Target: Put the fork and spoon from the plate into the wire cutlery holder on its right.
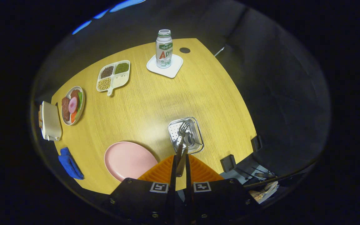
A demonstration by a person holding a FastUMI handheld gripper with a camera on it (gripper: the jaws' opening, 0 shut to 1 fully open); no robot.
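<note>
Fork over the holder

My claw (180,167) is pinching the fork (181,137) by its handle, tines hanging above the wire cutlery holder (195,126), where the spoon (188,139) seems to sit already; the pink plate (127,159) lies bare on the counter (155,100). I'd lower straight, letting go only once it's inside.

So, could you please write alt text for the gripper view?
The tongs are shut on a fork and spoon, holding them above the wire cutlery holder. An empty pink plate lies left of it on the wooden table.
</note>
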